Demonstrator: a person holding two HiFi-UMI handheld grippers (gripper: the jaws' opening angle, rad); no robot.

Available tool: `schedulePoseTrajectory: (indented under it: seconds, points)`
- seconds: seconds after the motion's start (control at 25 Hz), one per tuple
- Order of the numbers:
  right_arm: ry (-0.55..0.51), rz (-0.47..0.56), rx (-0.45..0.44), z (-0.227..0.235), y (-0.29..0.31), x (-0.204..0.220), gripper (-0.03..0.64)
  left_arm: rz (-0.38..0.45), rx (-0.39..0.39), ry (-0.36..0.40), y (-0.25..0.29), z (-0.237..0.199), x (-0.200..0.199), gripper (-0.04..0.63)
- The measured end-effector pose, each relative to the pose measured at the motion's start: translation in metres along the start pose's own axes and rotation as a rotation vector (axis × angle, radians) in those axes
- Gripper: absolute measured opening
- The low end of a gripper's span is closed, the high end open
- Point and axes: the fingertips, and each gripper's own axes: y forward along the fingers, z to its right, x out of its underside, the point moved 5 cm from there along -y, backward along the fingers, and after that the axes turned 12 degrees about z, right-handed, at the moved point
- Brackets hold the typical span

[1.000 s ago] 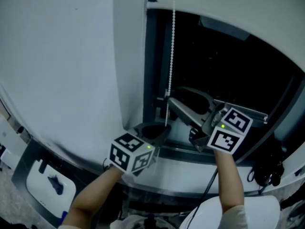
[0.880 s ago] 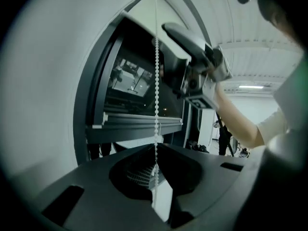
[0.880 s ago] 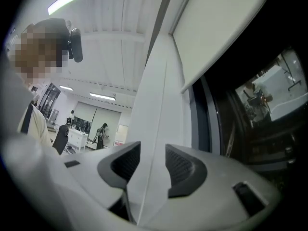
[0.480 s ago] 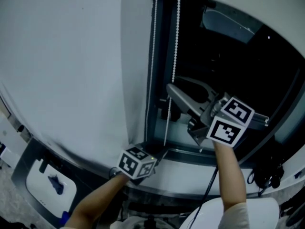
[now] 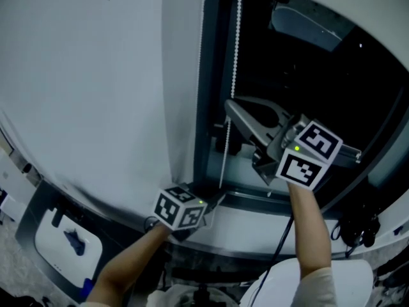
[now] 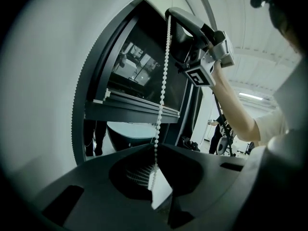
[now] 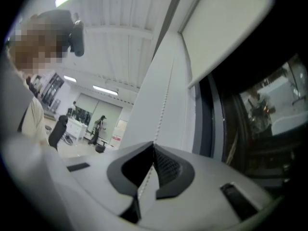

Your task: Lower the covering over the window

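Left tool (image 6: 156, 153) pinches the bead chain (image 6: 164, 81) before the window (image 6: 139, 71).

The left hand-held gripper (image 5: 216, 201) has been lowered along the window frame (image 5: 216, 75) to just above the sill, with the bead chain (image 5: 237, 50) clamped between its jaws. The jaws of the right hand-held gripper (image 5: 229, 106) have just been closed from wide open and are now pressed on the chain, higher up.
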Motion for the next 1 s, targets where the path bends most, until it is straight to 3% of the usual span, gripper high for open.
schedulePoseTrajectory:
  seconds: [0.16,0.36,0.52,0.76,1.0]
  points:
    - [-0.003,0.024,0.015,0.004,-0.005,0.001,0.008,0.039,0.018,0.037,-0.008,0.004,-0.016,0.038]
    - [0.057,-0.007,0.034,0.011,-0.019,0.025,0.008,0.245,0.066,0.043,-0.027,0.021,-0.078,0.038]
    - [0.132,-0.027,0.043,0.011,-0.038,0.059,0.008,0.369,0.041,0.102,-0.046,0.026,-0.126,0.040]
    - [0.133,-0.005,0.016,-0.004,-0.046,0.075,0.008,0.455,0.019,0.185,-0.050,0.032,-0.172,0.087]
    - [0.119,-0.040,0.008,-0.018,-0.054,0.097,0.008,0.537,0.012,0.230,-0.049,0.039,-0.214,0.092]
